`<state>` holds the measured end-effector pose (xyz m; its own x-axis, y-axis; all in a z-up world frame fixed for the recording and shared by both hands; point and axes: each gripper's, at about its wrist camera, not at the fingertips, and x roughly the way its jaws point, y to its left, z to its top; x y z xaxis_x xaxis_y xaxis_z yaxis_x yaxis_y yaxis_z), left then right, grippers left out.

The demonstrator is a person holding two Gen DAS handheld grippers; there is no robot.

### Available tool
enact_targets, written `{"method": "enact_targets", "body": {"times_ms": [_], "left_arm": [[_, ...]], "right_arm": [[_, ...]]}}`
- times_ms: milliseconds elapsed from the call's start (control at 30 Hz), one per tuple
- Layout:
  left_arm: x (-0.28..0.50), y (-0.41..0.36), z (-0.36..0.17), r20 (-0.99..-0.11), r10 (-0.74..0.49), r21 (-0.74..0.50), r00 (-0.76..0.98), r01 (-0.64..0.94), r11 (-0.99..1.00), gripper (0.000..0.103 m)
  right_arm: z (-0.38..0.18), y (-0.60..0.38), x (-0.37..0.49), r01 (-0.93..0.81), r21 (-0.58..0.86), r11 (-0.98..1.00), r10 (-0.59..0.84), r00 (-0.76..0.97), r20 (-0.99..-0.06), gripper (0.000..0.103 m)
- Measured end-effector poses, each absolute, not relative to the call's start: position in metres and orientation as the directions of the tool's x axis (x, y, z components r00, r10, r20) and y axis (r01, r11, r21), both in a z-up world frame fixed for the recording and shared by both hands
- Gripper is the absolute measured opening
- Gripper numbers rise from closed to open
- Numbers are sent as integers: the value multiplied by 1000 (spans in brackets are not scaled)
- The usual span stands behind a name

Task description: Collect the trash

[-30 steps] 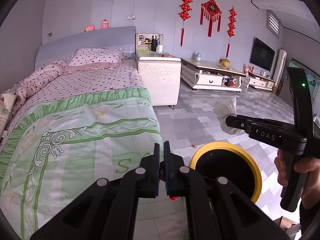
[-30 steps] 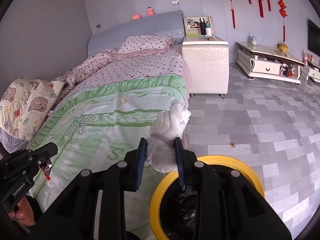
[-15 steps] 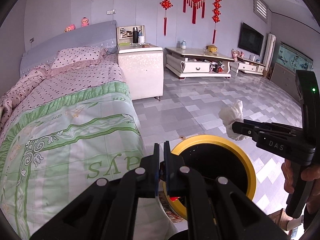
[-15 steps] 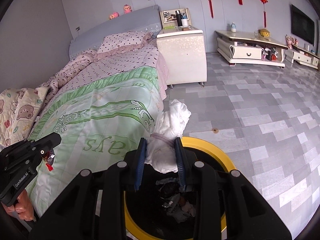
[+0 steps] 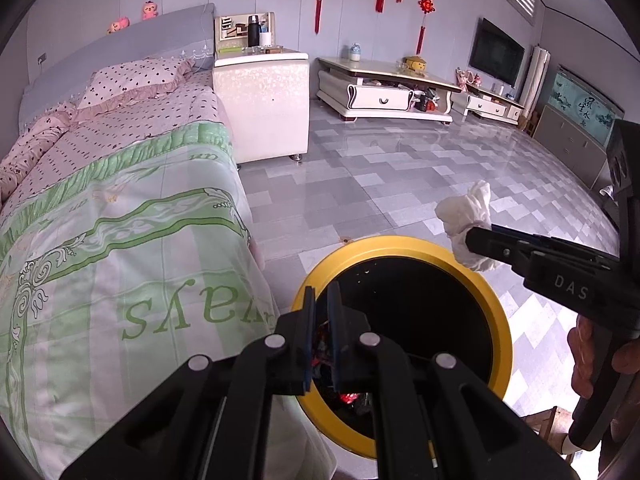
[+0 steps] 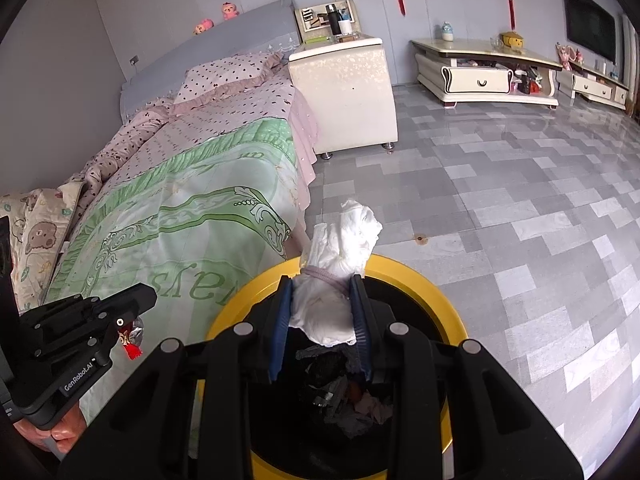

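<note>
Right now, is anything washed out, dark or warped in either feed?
Left wrist: window glare on the glossy floor; inside of the bin is near black. Right wrist: sharp white wad, bin contents dim; fisheye bends walls in both.

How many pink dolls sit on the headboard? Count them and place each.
2. One doll sits lower on the headboard, toward the left; the other sits higher, to its right, nearer the nightstand. None looks hidden.
</note>
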<state>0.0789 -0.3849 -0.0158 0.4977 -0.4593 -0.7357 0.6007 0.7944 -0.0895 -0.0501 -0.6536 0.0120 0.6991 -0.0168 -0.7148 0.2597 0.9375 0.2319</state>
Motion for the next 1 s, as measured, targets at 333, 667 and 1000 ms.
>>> {"method": "enact_targets", "body": {"times_ms": [333, 667, 1000], "left_arm": [[83, -384, -29, -758, -461, -134, 461, 581, 803, 28], [89, -369, -26, -748, -463, -158, 475, 550, 820, 41], [96, -328, -15, -734, -438, -171, 519, 484, 858, 41]], "right_arm": [[7, -659, -48, 281, 257, 925, -14, 699, -715, 33], [5, -667, -54, 330, 265, 906, -45, 698, -715, 49], [14, -640, -48, 282, 273, 920, -10, 711, -703, 49]]}}
